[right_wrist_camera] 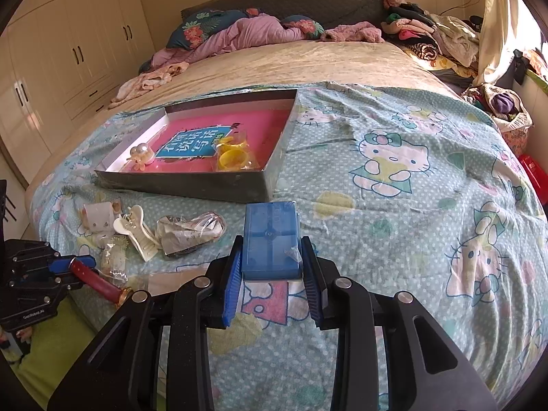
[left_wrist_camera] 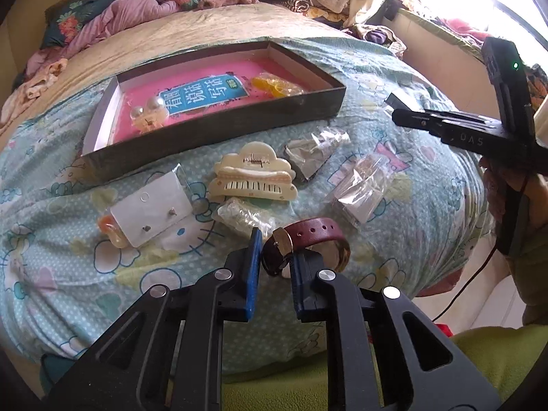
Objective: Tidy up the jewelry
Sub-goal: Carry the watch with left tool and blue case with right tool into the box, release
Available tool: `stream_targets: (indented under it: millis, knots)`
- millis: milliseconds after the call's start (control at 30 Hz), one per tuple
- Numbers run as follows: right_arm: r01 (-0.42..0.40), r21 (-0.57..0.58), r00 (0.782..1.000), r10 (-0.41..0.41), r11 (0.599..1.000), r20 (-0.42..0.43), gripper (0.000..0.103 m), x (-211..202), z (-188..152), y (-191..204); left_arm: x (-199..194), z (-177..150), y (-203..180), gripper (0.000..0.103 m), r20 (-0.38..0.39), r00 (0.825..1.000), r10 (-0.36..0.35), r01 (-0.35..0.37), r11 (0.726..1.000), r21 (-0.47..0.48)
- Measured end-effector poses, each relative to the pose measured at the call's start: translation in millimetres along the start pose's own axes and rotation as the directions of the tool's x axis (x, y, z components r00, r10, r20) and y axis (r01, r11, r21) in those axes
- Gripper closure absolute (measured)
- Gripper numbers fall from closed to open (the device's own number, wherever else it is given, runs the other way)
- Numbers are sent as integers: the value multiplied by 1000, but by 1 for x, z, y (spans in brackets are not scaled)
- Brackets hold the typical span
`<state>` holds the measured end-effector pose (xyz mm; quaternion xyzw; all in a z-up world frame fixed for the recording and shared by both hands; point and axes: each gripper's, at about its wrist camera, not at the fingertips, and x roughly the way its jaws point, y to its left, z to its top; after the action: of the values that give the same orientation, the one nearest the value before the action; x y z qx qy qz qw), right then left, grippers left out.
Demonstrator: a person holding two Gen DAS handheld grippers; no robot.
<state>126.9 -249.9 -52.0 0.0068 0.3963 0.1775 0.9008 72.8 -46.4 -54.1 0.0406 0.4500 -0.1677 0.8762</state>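
On a cartoon-print bedspread (right_wrist_camera: 394, 178), near the edge closest to you: your left gripper (left_wrist_camera: 274, 257) is clenched on the wristwatch (left_wrist_camera: 304, 243), pads pinching the maroon leather strap by the gold buckle, w/ the case end trailing toward the sheet. Strap is soft and floppy, so expect the heavier case to swing and sag; grip nearer the case, or keep it low, if it starts to twist. Glass face is the fragile bit, so don't drop it. Your right gripper (right_wrist_camera: 272, 267) is clamped on the blue plastic box (right_wrist_camera: 270, 239), held by its long sides; it's stiff, light, smooth-walled, so prob. slippery if squeezed at a tilt. Dark shallow tray (left_wrist_camera: 219, 137), just beyond the loose pieces, already holds a pearl clip (left_wrist_camera: 149, 116) and bagged yellow rings (left_wrist_camera: 274, 85) on a pink book. Cream claw clip (left_wrist_camera: 253, 178), earring card (left_wrist_camera: 154, 212) and several clear baggies (left_wrist_camera: 363, 188) lie unsorted btwn tray and watch; baggies are slick and crinkly, best pinched at a corner.
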Motion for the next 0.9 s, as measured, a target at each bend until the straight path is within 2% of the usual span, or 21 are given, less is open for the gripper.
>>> stream_targets:
  millis: [167, 400, 600, 900]
  knots:
    - [4, -10, 1000, -4, 1000, 19, 72, -3, 10, 1, -19, 24, 13, 95, 61, 998, -16, 18, 999, -36]
    - [-1, -29, 999, 2, 1000, 51, 72, 0, 32, 6, -24, 58, 36, 95, 104, 995, -10, 18, 997, -77]
    - [-24, -63, 997, 28, 998, 69, 72, 11, 54, 20, -12, 85, 61, 95, 109, 993, 45, -33, 993, -110]
    - [-47, -93, 997, 53, 995, 64, 72, 40, 79, 38, 15, 116, 85, 95, 108, 992, 66, -48, 986, -162]
